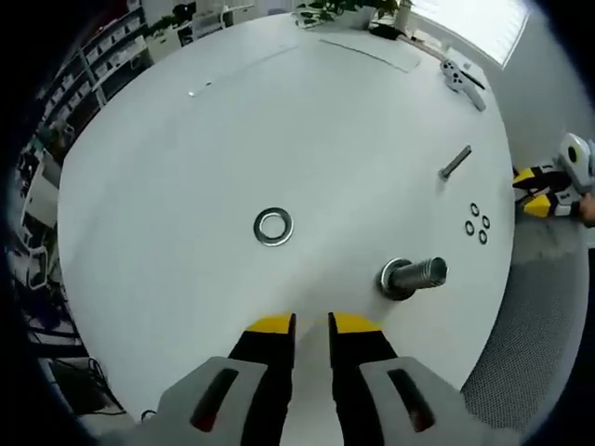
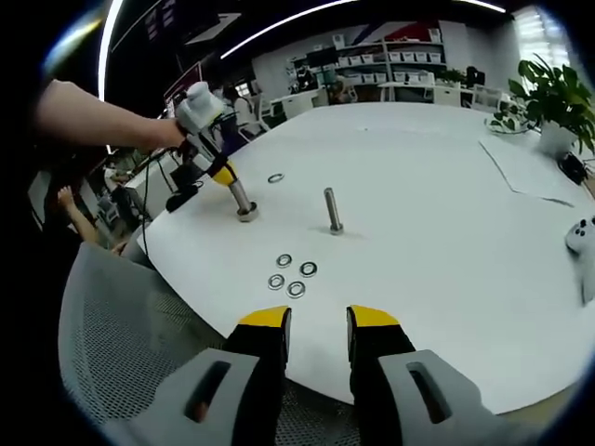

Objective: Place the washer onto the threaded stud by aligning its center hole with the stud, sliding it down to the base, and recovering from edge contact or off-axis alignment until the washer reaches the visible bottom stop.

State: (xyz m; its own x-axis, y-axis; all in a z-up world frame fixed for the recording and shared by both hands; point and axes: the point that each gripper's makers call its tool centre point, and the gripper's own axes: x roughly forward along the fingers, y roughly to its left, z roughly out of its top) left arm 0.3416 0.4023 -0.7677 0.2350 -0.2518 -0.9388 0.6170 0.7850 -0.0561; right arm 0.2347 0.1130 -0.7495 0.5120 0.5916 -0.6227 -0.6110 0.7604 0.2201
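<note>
Round white tabletop (image 2: 446, 186) in an open office, both grippers unloaded.

The tabletop is smooth and matte; shelving lines the far wall, a potted plant (image 2: 550, 98) stands at its far edge, and a grey mesh chair (image 2: 121, 344) sits at its near edge. The left gripper (image 1: 311, 323) has yellow-tipped black jaws parted by a narrow gap, gripping nothing, poised above the tabletop. The right gripper (image 2: 318, 319) has its jaws released, slightly apart, holding nothing at the near edge. One flat steel washer (image 1: 272, 227) lies alone on the tabletop, beside the thick threaded stud (image 1: 414, 275) on its round base. A slimmer stud (image 2: 332, 210) stands upright nearer the centre. Four small washers (image 2: 291, 273) cluster near the near edge.
</note>
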